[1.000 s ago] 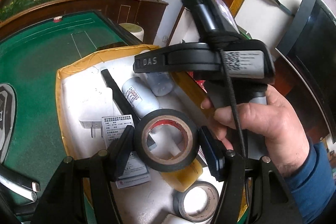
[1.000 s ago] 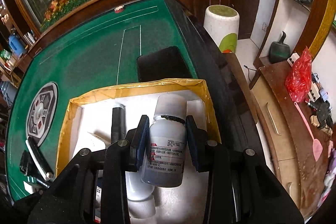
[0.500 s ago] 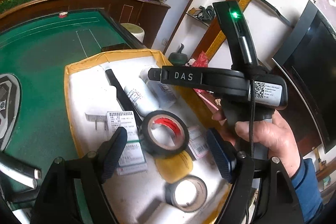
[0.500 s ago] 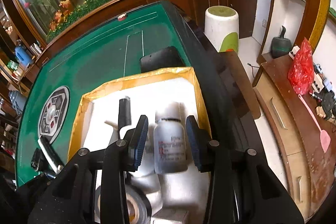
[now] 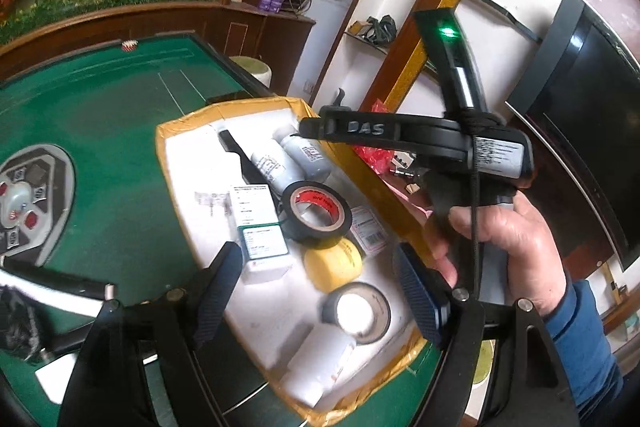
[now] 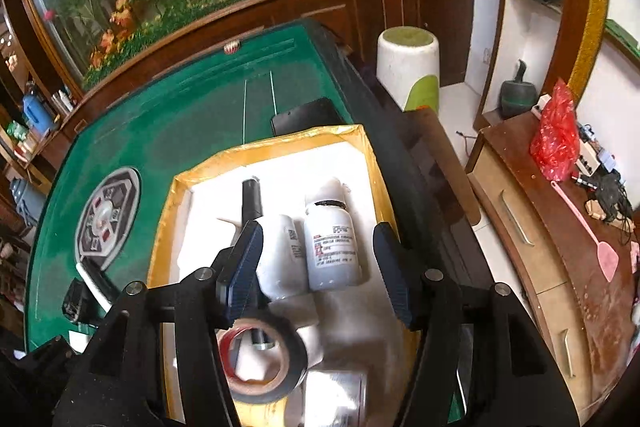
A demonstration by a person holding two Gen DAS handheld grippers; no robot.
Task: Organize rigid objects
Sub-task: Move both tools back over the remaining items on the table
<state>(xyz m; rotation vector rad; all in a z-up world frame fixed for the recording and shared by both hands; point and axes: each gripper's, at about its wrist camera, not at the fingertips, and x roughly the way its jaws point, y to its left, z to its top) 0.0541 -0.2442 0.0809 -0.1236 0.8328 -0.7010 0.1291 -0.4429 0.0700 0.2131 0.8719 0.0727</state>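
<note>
A white foam box with yellow taped rim (image 5: 176, 155) (image 6: 172, 211) sits on the green table. In it lie a black tape roll with a red core (image 5: 317, 211) (image 6: 262, 359), a grey bottle (image 6: 333, 247) (image 5: 306, 155), a white bottle (image 6: 282, 259) (image 5: 272, 165), a black bar (image 5: 240, 155), a small labelled box (image 5: 260, 239), a yellow roll (image 5: 334, 265) and a grey tape roll (image 5: 358, 311). My left gripper (image 5: 320, 291) is open and empty above the box. My right gripper (image 6: 316, 267) is open above the two bottles, holding nothing.
A round control panel (image 5: 28, 199) (image 6: 108, 215) is set in the green table. A dark flat object (image 6: 304, 115) lies beyond the box. A white stool (image 6: 408, 67) and a wooden cabinet with a red bag (image 6: 556, 143) stand to the right.
My left gripper let go of the black tape roll and drew back. My right gripper released the grey bottle into the box, opened wide and lifted away.
</note>
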